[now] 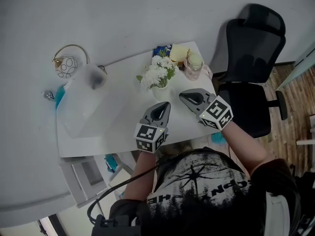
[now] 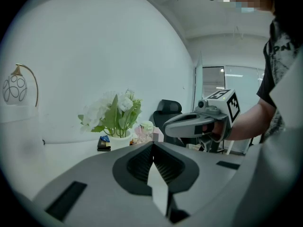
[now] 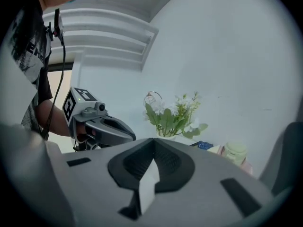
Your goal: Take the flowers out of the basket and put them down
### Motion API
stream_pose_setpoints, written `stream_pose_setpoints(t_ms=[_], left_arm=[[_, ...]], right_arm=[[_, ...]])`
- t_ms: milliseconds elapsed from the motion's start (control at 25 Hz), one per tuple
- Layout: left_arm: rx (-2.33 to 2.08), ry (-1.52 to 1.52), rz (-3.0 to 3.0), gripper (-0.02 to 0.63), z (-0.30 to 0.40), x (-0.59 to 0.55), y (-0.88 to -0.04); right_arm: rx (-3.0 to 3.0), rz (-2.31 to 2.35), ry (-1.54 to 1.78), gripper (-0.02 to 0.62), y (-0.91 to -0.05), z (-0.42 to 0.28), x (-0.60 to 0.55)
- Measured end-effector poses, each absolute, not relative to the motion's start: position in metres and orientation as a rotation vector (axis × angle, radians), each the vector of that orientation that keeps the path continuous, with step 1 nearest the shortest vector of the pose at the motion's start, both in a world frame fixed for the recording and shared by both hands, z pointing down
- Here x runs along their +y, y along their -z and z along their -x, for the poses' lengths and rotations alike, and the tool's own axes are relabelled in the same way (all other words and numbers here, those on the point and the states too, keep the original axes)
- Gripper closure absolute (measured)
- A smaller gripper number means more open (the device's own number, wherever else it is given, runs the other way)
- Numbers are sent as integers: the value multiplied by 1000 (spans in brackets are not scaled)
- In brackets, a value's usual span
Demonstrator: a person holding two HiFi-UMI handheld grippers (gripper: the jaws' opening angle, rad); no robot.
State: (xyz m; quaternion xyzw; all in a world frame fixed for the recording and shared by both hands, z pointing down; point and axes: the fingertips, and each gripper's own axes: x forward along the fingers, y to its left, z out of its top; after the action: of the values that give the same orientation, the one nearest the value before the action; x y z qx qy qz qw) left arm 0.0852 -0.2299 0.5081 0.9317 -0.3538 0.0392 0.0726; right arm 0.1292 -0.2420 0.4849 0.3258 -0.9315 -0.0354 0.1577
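A bunch of white flowers (image 1: pixel 156 73) with green leaves stands upright in a small white pot (image 1: pixel 161 90) near the table's far edge. The same flowers (image 2: pixel 113 111) show ahead in the left gripper view, and the flowers (image 3: pixel 173 113) also show in the right gripper view. My left gripper (image 1: pixel 166 103) hovers over the table just in front of the pot, jaws shut on nothing. My right gripper (image 1: pixel 182 96) sits to the right of the pot, a little apart from it, also shut and empty. Each gripper sees the other beside it.
The white table (image 1: pixel 123 127) carries a translucent plastic box (image 1: pixel 83 100) at the left, with a gold-wire ornament (image 1: pixel 66 63) behind it. Small jars (image 1: pixel 193 63) and a blue packet (image 1: pixel 160 50) crowd the corner behind the flowers. A black office chair (image 1: pixel 251 58) stands to the right.
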Motion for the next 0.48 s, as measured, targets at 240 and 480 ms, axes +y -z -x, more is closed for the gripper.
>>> stream_pose_setpoints(t_ms=[240, 480], left_arm=[[-1060, -117, -2809, 595, -87, -230, -507], [-1061, -104, -2815, 595, -89, -233, -502]], right_arm=[[-2648, -987, 92, 578, -483, -150, -236], [-2649, -1025, 83, 578, -478, -154, -235]])
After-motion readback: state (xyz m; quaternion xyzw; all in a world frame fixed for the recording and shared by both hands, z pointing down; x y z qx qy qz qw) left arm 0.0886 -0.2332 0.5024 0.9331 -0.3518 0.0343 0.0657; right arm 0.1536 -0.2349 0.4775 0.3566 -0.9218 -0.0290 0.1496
